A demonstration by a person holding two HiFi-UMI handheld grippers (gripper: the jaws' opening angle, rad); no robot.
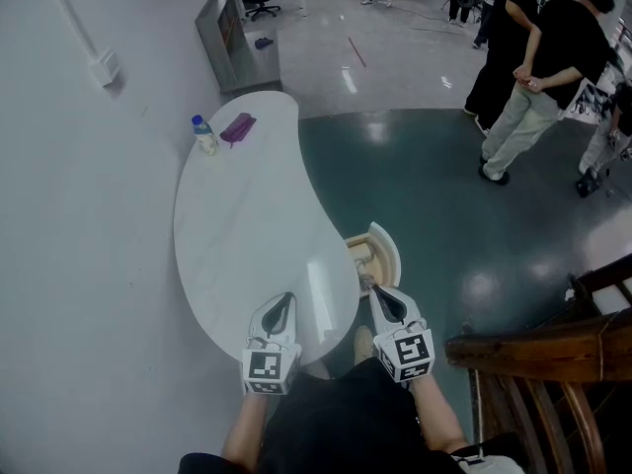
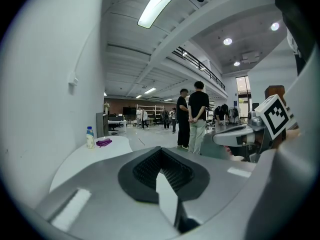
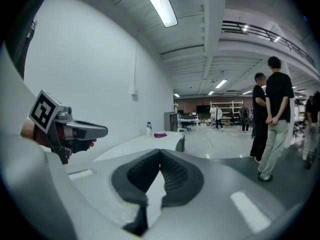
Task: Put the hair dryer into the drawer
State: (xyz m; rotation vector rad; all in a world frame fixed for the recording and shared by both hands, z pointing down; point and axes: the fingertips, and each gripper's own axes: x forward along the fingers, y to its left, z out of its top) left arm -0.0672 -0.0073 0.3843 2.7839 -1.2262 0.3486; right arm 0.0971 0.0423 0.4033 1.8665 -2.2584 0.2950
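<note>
A purple thing [image 1: 237,127], which may be the hair dryer, lies at the far end of the white curved table [image 1: 247,225], also visible far off in the left gripper view [image 2: 104,142] and the right gripper view [image 3: 160,134]. A cream rounded drawer-like piece [image 1: 378,248] sticks out from under the table's right edge. My left gripper [image 1: 283,297] hovers over the table's near end, its jaws together and empty [image 2: 160,153]. Just short of the cream piece is my right gripper [image 1: 370,286], shut on nothing [image 3: 160,154].
A small bottle [image 1: 204,135] stands beside the purple thing. A white wall runs along the table's left. A grey cabinet [image 1: 237,42] stands beyond the table. People [image 1: 533,77] stand on the green floor at the right. A wooden chair [image 1: 553,363] is at lower right.
</note>
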